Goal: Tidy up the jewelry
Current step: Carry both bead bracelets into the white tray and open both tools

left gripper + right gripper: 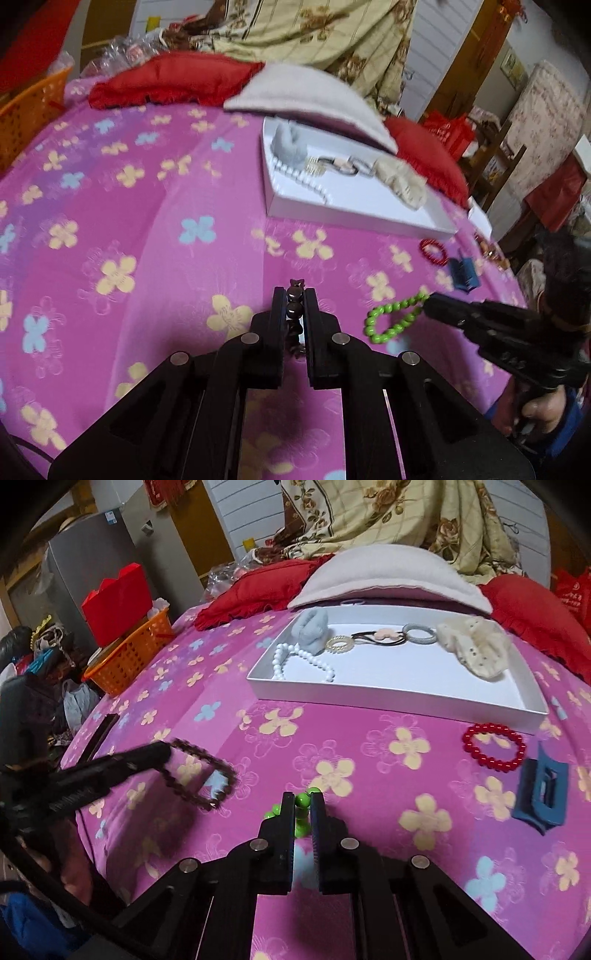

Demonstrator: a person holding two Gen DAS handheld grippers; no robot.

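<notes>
Your left gripper point(295, 291) was clamped on a dark beaded bracelet point(294, 308), its fingers nearly together, the beads squeezed between them and the loop hanging out from the tips above the cloth. Your right gripper point(303, 801) was likewise pinched tight on a green beaded bracelet point(301, 800), whose loop trailed away from its tips.

In the right wrist view, a white tray point(399, 696) lay at twelve o'clock from the gripper on a pink bedspread point(369, 753) printed with yellow and blue flowers. Inside the tray, a white pearl necklace point(295, 662) sat toward ten o'clock, with a grey cloth scrunchie point(312, 629), several hair ties point(384, 635) and a cream lace bow point(472, 646) along the far edge. At two o'clock, just outside the tray, lay a red beaded bracelet point(493, 744), and beside it a blue hair claw point(541, 794).

Beyond the tray were a pale pillow point(388, 576), red cushions point(535, 609) and a floral quilt point(406, 513). An orange basket point(129, 661) stood at ten o'clock
</notes>
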